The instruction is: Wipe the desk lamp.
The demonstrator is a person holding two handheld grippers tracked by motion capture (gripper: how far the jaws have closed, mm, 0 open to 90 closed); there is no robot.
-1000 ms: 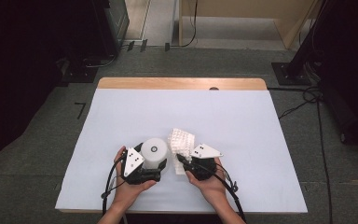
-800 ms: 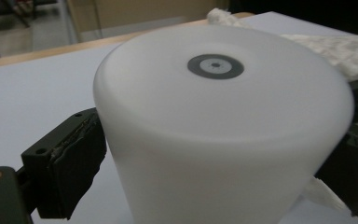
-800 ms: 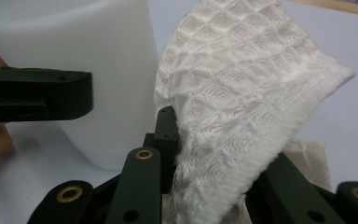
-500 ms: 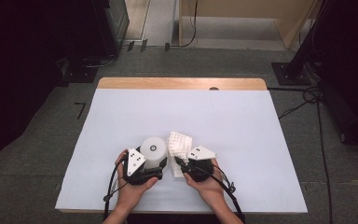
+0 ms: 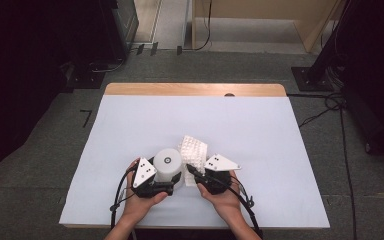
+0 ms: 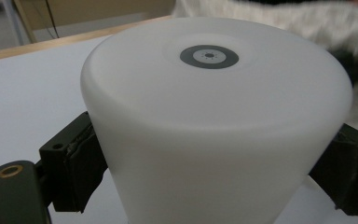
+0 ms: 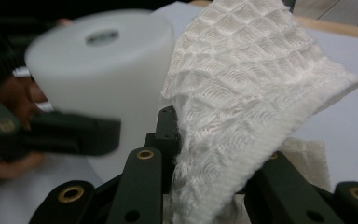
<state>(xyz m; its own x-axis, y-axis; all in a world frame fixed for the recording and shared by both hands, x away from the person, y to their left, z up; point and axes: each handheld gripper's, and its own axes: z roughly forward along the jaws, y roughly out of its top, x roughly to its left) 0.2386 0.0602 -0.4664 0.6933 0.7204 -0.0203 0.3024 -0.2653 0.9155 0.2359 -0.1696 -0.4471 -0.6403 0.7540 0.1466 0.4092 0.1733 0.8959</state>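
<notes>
A white cup [image 5: 167, 162] stands upside down on the white table cover, a grey ring mark on its top. My left gripper [image 5: 172, 181] is shut on the cup [image 6: 214, 116], one black pad [image 6: 77, 161] pressing each side of its wall. A white waffle-weave cloth [image 5: 194, 150] rises from my right gripper [image 5: 192, 172], which is shut on it, and the cloth leans against the cup's right side. In the right gripper view the cloth [image 7: 242, 107] stands between the jaws of my right gripper [image 7: 209, 154], beside the cup [image 7: 102, 70] and the left gripper [image 7: 74, 133].
The white cover [image 5: 250, 125] spreads over the table, with a strip of bare wood [image 5: 195, 89] along the far edge. Cables [image 5: 330, 107] lie on the grey floor at right. Dark equipment [image 5: 115, 20] stands beyond the table at left.
</notes>
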